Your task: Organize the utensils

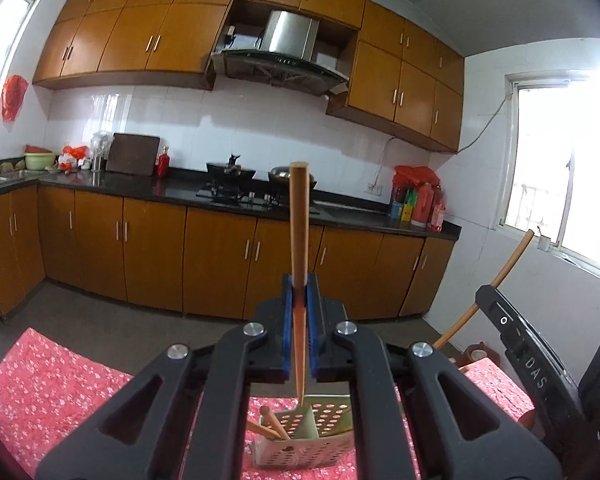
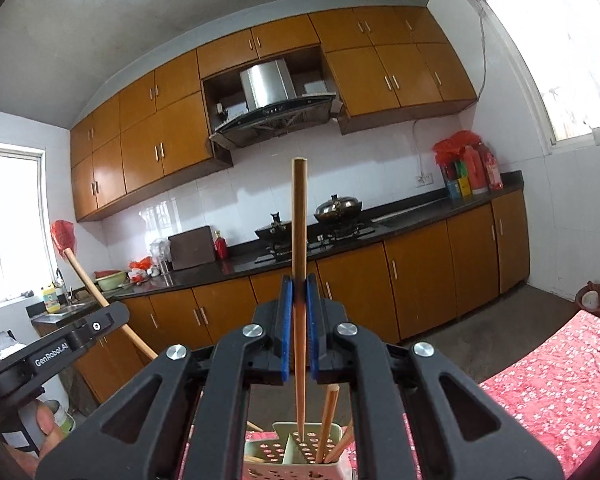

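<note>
My left gripper is shut on an upright wooden chopstick, whose thin tip hangs just above a pale green perforated utensil holder. Wooden chopsticks lean in the holder's left compartment. My right gripper is shut on another upright chopstick, its tip inside the same holder beside leaning chopsticks. Each view catches the other gripper and its stick at the edge: the right one in the left wrist view, the left one in the right wrist view.
The holder stands on a table with a red floral cloth. Orange kitchen cabinets, a dark counter with a stove and pans and bright windows lie beyond. A thumb shows at the lower left of the right wrist view.
</note>
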`<action>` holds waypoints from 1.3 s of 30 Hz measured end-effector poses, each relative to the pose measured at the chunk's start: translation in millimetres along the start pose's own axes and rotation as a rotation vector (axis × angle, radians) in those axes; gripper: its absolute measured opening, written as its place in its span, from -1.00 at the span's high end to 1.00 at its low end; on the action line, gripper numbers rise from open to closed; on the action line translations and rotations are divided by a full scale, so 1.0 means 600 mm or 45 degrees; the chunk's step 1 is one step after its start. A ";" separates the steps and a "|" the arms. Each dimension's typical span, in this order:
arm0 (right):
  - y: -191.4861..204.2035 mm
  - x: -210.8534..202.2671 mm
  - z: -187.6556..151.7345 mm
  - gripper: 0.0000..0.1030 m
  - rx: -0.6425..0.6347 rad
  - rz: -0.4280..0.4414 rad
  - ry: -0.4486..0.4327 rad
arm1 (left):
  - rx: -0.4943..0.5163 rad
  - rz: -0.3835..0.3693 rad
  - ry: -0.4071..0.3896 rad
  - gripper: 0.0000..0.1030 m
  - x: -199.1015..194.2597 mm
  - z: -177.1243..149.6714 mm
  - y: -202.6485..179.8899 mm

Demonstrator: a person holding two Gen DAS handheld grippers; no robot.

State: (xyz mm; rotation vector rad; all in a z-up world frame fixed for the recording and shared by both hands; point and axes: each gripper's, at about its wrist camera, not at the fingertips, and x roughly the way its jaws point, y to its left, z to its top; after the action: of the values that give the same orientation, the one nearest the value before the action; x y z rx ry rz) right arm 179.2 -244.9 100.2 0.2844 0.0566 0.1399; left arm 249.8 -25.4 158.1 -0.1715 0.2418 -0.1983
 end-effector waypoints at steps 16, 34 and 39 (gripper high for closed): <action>0.010 0.033 -0.054 0.57 -0.049 -0.005 0.136 | -0.028 -0.010 0.105 0.83 0.039 -0.063 0.040; 0.010 -0.093 -0.009 -0.81 -0.118 -0.056 0.112 | 0.004 0.087 0.056 -0.14 -0.096 -0.064 0.075; 0.011 -0.156 -0.032 -0.97 -0.187 -0.083 0.145 | 0.093 0.194 0.011 -0.77 -0.187 -0.109 0.086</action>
State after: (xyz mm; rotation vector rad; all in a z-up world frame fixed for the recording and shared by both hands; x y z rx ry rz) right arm 84.6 -246.8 86.8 0.1278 0.1679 0.0948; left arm 135.2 39.2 110.2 -0.0791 0.2550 -0.0567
